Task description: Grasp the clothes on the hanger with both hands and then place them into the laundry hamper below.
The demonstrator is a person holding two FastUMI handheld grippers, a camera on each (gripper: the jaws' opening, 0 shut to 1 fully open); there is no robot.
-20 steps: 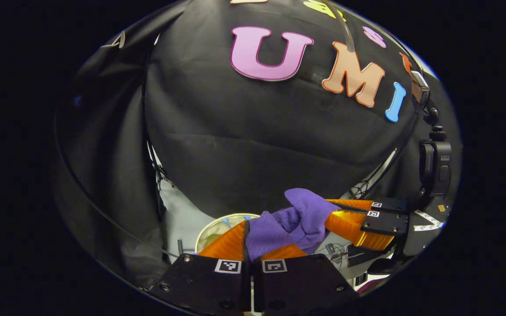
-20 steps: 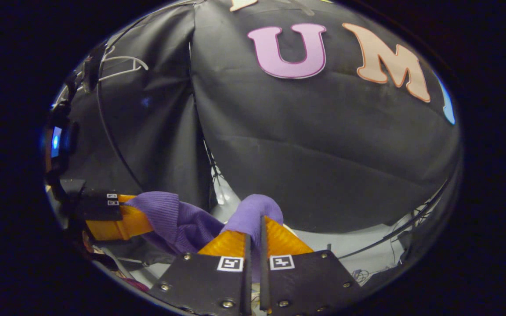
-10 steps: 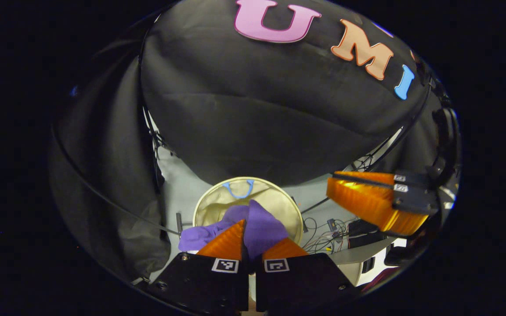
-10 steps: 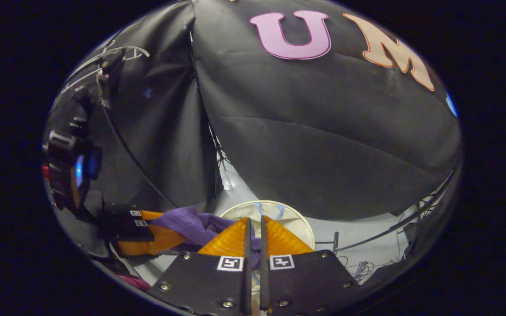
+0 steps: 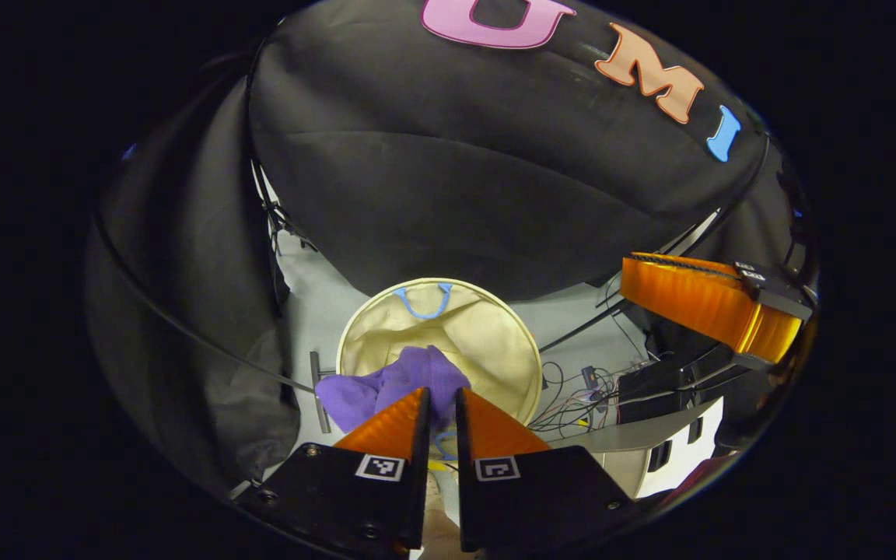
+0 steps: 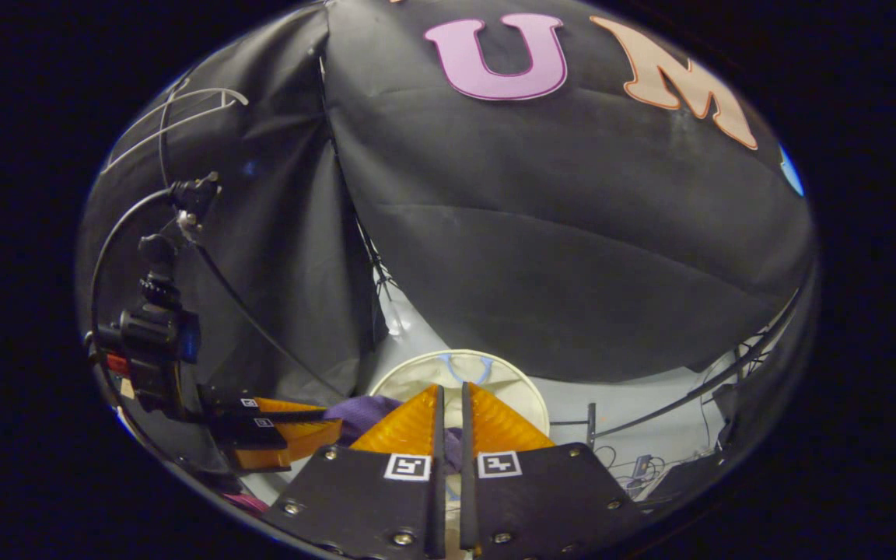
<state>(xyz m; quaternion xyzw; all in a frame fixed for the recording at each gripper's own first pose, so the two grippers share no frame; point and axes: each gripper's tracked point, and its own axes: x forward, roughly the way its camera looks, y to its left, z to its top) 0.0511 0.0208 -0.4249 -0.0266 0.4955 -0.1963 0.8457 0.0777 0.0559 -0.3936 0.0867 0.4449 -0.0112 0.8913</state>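
The left tool (image 5: 440, 398) points downward, its two orange fingers (image 5: 390, 424) parted by a narrow gap with nothing pinched between the tips; up and to its right the right tool (image 5: 708, 299) hangs level, seen side-on, its fingers stacked close together; in the right gripper view the right tool (image 6: 448, 393) also points down, fingers (image 6: 495, 424) almost touching along a thin slit; low to its left the left tool (image 6: 292, 432) lies level.

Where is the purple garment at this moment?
In the left gripper view, the purple garment lies over the near-left rim of the laundry hamper, just ahead of the left hand-held gripper.
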